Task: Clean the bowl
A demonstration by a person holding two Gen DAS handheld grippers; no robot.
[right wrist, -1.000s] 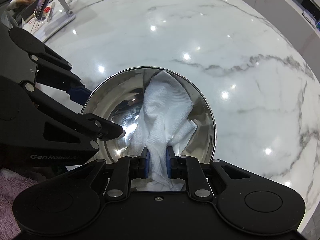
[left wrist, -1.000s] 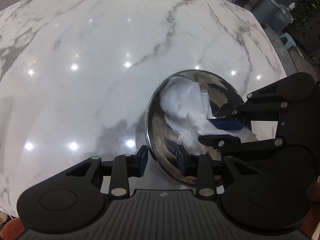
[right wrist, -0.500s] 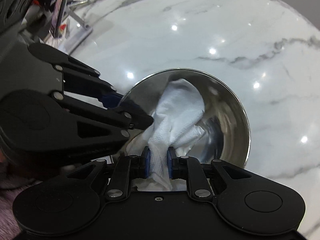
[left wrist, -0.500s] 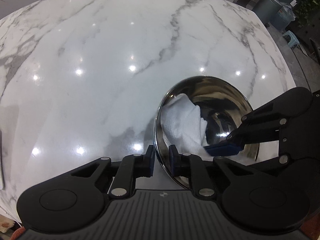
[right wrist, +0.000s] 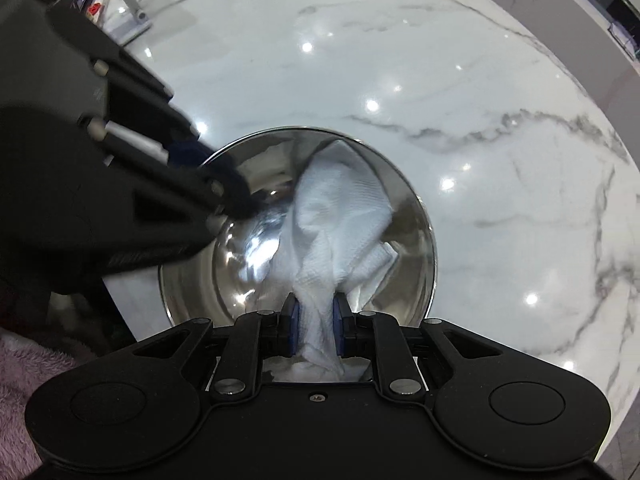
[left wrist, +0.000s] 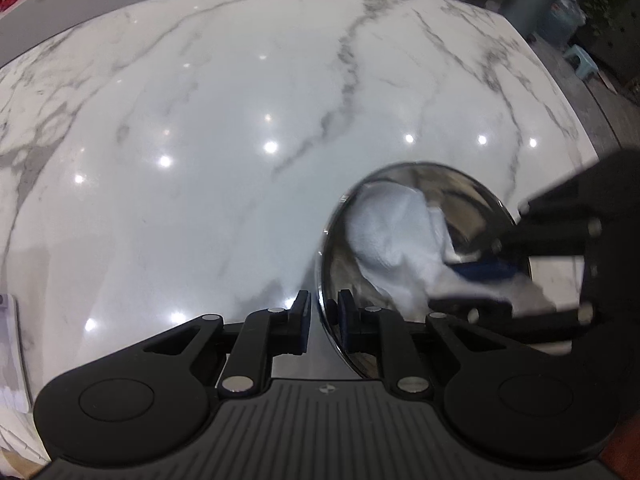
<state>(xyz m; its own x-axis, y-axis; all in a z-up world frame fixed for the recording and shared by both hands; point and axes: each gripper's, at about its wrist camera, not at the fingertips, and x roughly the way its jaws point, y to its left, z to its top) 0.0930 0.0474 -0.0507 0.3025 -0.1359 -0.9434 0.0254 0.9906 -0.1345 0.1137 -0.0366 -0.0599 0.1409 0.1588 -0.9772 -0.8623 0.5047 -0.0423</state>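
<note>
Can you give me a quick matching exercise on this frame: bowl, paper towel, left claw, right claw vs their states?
Things:
1. steel bowl
2. paper towel
3. left claw
4. right claw

States:
A. clamped on the bowl's rim
B. bunched, lying inside the bowl
C. shut on the towel
D. resting on the marble table

Pairs: 1-D, 2-B, 3-A, 4-C
</note>
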